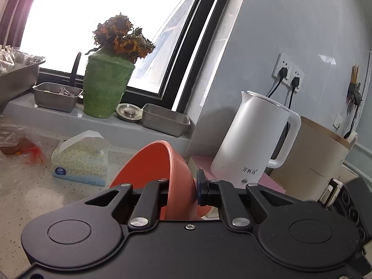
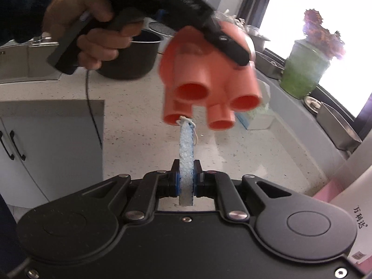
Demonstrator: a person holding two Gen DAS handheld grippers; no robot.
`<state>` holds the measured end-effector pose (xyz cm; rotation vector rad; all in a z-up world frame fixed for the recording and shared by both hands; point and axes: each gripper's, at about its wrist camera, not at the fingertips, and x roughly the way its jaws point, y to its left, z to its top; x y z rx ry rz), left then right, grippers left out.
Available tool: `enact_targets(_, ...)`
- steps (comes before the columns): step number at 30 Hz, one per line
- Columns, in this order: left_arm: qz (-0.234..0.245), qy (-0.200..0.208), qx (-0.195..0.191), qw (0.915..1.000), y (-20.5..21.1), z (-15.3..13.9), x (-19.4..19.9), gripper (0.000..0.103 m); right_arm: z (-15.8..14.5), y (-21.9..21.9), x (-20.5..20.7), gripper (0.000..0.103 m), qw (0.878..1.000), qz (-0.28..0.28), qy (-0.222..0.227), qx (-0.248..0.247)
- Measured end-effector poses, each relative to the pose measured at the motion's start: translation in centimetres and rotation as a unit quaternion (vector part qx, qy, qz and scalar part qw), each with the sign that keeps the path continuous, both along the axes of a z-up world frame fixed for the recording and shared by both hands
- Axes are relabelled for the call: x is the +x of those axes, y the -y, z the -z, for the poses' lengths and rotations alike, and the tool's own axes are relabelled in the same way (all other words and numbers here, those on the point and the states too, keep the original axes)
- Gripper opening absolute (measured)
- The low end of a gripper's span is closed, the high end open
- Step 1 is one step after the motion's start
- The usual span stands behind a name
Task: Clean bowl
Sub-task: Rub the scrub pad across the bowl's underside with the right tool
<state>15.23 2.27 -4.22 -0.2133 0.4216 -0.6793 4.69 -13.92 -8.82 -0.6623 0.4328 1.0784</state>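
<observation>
In the left wrist view the left gripper (image 1: 183, 186) has its fingers pinched narrow on the rim wall of the orange plastic bowl (image 1: 160, 162), which stands tilted on edge between them, its hollow facing left, held up above the speckled pale desk (image 1: 34, 197). In the right wrist view the right gripper (image 2: 186, 179) clamps a thin blue-and-white sponge strip (image 2: 186, 153) between its fingers; the strip stands upright and its far tip reaches one of the four short round legs on the bowl's underside, though the blur hides whether they touch. A hand (image 2: 93, 32) above holds the left gripper's black handle. Farther off, a white electric kettle (image 1: 253, 139) carries small dark Chinese characters near its base. A soft tissue pack (image 1: 79, 158) bears a blue logo, unreadable. A green vase of dried sunflowers (image 1: 107, 83) stands on the windowsill.
</observation>
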Motion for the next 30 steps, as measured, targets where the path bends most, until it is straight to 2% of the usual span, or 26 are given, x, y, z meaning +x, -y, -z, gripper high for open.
enact_targets(3, -0.002, 0.002, 0.004, 1.0, 0.5, 0.1, 0.1, 0.011, -0.2, -0.6, -0.9, 0.011, 1.0, -0.008, 0.004, 0.007)
enact_targets(12, 0.006, -0.011, 0.094, 0.9955, 0.8, 2.3, -0.1, 0.012, -2.6, 0.3, -2.8, 0.011, 0.999, -0.028, 0.017, 0.033)
enact_targets(16, 0.008, -0.007, 0.136, 0.9906, 1.0, 2.9, -0.3, 0.012, -3.3, 2.1, -2.6, 0.011, 0.999, -0.009, 0.027, 0.032)
enact_targets(19, 0.035, -0.002, 0.178, 0.9835, 1.8, 3.5, -0.6, 0.012, -4.3, 3.7, -1.6, 0.011, 0.998, 0.021, 0.013, 0.049)
enact_targets(25, 0.094, 0.035, 0.261, 0.96, 4.1, 4.1, -2.0, 0.012, -5.4, 5.8, 0.3, 0.011, 0.995, 0.07, 0.007, 0.068)
enact_targets(27, 0.109, 0.052, 0.292, 0.9487, 4.8, 4.5, -2.4, 0.012, -5.3, 6.3, 0.7, 0.011, 0.994, 0.081, 0.004, 0.07)
enact_targets(28, 0.117, 0.063, 0.314, 0.9402, 5.3, 4.9, -2.7, 0.012, -5.2, 6.4, 0.9, 0.011, 0.994, 0.086, -0.001, 0.071)
enact_targets(30, 0.143, 0.095, 0.376, 0.9103, 6.5, 5.9, -3.7, 0.012, -4.8, 6.6, 1.2, 0.011, 0.993, 0.096, -0.007, 0.071)
